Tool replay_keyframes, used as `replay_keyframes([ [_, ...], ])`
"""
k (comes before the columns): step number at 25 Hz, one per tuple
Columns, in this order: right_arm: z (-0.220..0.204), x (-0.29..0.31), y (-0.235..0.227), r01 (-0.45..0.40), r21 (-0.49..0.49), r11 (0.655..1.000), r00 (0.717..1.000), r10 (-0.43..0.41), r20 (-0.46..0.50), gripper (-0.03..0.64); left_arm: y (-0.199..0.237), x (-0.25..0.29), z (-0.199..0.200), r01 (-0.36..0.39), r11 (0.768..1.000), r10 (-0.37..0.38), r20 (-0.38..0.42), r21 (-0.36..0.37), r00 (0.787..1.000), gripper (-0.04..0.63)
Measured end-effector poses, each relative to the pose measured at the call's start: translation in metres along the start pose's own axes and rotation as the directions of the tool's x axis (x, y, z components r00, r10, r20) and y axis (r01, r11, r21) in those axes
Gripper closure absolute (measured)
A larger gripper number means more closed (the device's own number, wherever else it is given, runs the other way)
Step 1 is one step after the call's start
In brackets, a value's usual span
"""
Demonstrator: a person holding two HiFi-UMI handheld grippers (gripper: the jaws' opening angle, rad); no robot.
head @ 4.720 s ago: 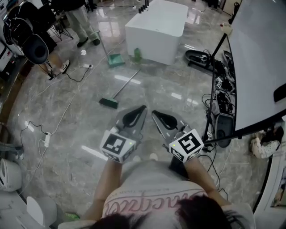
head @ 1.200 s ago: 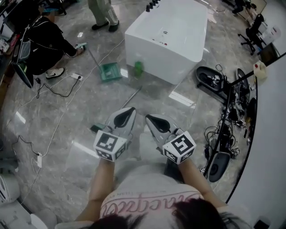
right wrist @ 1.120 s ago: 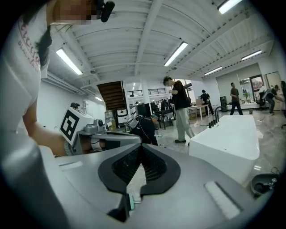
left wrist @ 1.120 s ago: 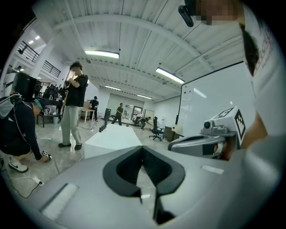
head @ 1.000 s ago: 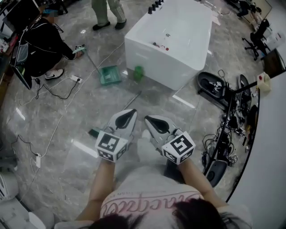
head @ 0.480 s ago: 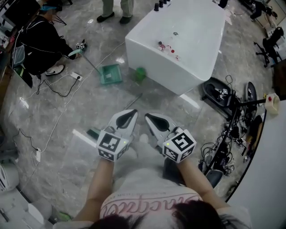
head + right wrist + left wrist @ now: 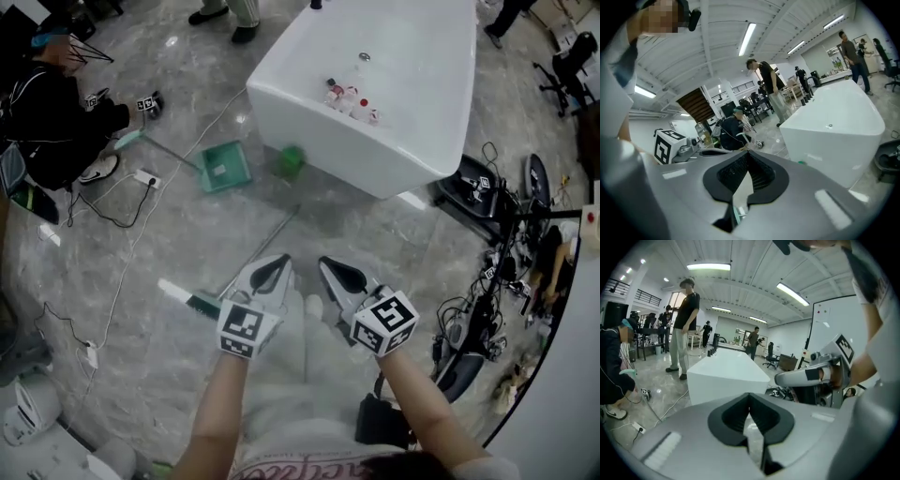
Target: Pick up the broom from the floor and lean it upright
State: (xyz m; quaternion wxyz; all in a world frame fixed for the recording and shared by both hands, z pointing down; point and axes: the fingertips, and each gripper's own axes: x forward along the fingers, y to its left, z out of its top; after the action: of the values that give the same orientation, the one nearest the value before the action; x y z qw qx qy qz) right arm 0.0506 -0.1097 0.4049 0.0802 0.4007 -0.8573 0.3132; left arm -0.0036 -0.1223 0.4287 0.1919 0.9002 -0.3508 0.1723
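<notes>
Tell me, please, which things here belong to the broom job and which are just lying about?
Job: broom, left gripper, right gripper.
Lying about: green dustpan, green container, white table, power strip.

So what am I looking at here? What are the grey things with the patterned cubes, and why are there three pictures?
There is no robot arm here. A person holds a hand-operated gripper in each hand, and the cubes with square markers are part of those tools. The picture looking down comes from a camera on the person's head. It shows the left gripper and the right gripper at the ends of the person's arms. The other two pictures come from a camera riding on each gripper, looking along its jaws. Both grippers are shut and hold nothing. The broom lies on the marble floor, just ahead of the left gripper. Further off, a green dustpan lies near a big white table.
</notes>
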Motion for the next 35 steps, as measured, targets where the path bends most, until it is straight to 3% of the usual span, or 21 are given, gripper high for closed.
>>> replay_keyframes([
  [3,-0.017,0.031,-0.032,0.075,0.019,0.997,0.997,-0.074,-0.020,0.615,0.026,0.030,-0.023,0.024,1.000,-0.024,-0.051,-0.002,0.998,0.595],
  [9,-0.069,0.087,-0.071,0.105,0.023,0.994,0.989,-0.103,-0.103,0.615,0.075,0.085,-0.080,0.044,0.999,-0.039,-0.156,0.031,0.987,0.595],
  [12,-0.101,0.117,-0.092,0.119,0.046,0.992,0.983,-0.111,-0.148,0.615,0.094,0.110,-0.124,0.067,0.998,-0.063,-0.236,0.011,0.970,0.537],
  [17,-0.155,0.159,-0.125,0.118,0.095,0.989,0.977,-0.098,-0.191,0.615,0.122,0.151,-0.201,0.054,0.998,-0.047,-0.341,0.010,0.939,0.505],
  [20,-0.193,0.186,-0.146,0.101,0.093,0.991,0.969,-0.077,-0.233,0.615,0.138,0.177,-0.259,0.041,0.999,-0.024,-0.416,0.032,0.909,0.505],
  [27,-0.286,0.220,-0.193,0.123,0.096,0.988,0.934,-0.082,-0.349,0.615,0.157,0.225,-0.378,0.091,0.994,-0.035,-0.593,0.064,0.804,0.482],
  [35,-0.369,0.244,-0.244,0.069,0.009,0.998,0.886,-0.057,-0.461,0.615,0.176,0.276,-0.455,0.113,0.984,0.008,-0.663,0.140,0.749,0.474],
])
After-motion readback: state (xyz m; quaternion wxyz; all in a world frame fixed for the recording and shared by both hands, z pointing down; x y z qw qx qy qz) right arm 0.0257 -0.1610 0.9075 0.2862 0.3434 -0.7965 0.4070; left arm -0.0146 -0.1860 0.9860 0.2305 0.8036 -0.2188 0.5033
